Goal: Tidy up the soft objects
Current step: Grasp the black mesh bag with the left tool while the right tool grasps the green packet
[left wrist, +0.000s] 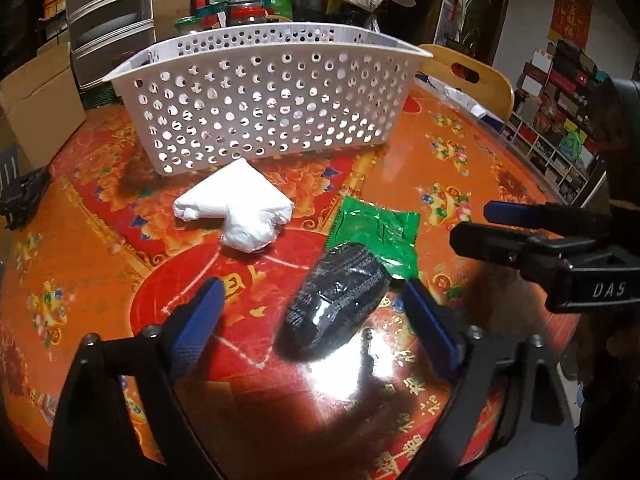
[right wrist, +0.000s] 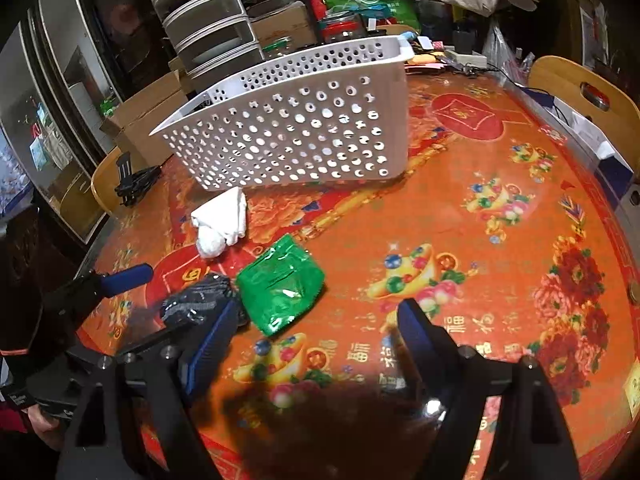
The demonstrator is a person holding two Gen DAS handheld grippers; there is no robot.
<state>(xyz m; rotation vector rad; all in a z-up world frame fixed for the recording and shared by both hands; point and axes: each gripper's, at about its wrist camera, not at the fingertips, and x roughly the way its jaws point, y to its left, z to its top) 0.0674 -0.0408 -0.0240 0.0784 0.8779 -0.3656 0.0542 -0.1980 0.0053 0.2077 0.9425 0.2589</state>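
**Both tools spread over the soft things on the desk**

In the left wrist view I see my left tool [left wrist: 312, 312] low over the desk [left wrist: 460, 184], its two blue pads wide apart. The black roll in clear wrap [left wrist: 334, 300] lies between them, but neither pad touches it, so nothing is pinched. No earlier picture is given, so I only say how the pads stand now.

This view also shows the roll resting partly on the corner of the green packet [left wrist: 378, 236]. The white folded cloth [left wrist: 236, 210] lies apart from both, just in front of the white perforated basket [left wrist: 264, 112]. At the right edge the right tool [left wrist: 468, 224] comes in from the side, its fingers pointing toward the green packet without touching it.

In the right wrist view, the right tool [right wrist: 316, 328] is also spread and holds nothing. The green packet [right wrist: 280, 288] lies just ahead of its left pad, not between the pads. The black roll [right wrist: 196, 300] is partly hidden behind that pad, so its contact with the packet is not clear here. One blue finger of the left tool [right wrist: 126, 274] shows at the left. This view shows the short end wall of the basket [right wrist: 304, 136], and the cloth [right wrist: 220, 220] near its corner.
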